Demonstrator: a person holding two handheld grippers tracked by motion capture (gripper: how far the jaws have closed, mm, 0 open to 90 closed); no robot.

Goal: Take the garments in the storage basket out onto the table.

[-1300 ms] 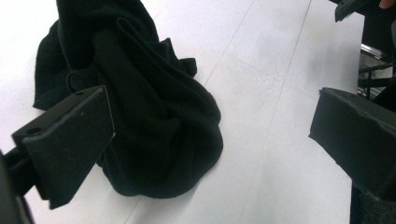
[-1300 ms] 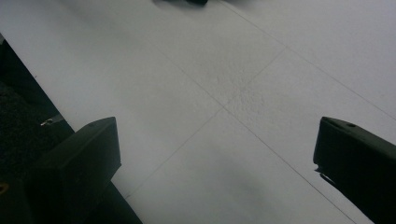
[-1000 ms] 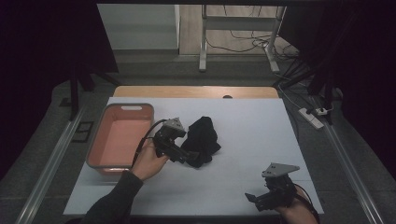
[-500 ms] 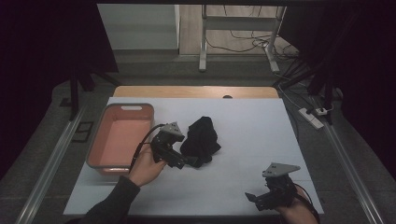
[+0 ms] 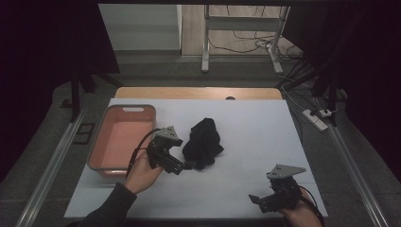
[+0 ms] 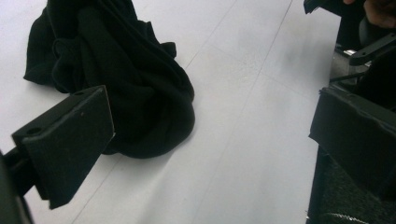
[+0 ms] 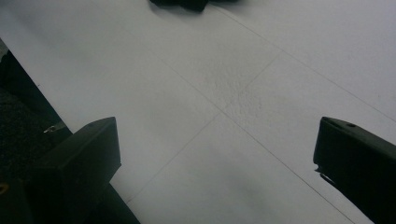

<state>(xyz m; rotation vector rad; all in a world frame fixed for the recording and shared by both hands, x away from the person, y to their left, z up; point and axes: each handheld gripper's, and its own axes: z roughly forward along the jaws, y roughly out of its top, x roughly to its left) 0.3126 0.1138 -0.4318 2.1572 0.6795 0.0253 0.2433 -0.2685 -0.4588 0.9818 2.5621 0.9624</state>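
A crumpled black cloth (image 5: pixel 203 142) lies in a heap on the white table (image 5: pixel 250 123), a little right of a salmon-pink tub (image 5: pixel 120 137). My left gripper (image 5: pixel 182 164) sits at the cloth's near left edge, held in a hand. In the left gripper view, the left gripper (image 6: pixel 210 140) is open wide, and the cloth (image 6: pixel 116 79) lies beside its left jaw, not clamped. My right gripper (image 5: pixel 259 201) rests near the table's front right edge. In its own view, the right gripper (image 7: pixel 215 163) is open over bare table, with the cloth's edge (image 7: pixel 180 3) far ahead.
The tub is empty and stands at the table's left side. A wooden strip (image 5: pixel 196 93) runs along the far table edge. A power strip (image 5: pixel 316 119) and cables lie on the floor to the right. The table's front edge is close under the right gripper.
My left gripper has drawn back a little toward the person and away from the cloth, which stays on the table. The right gripper has not moved.
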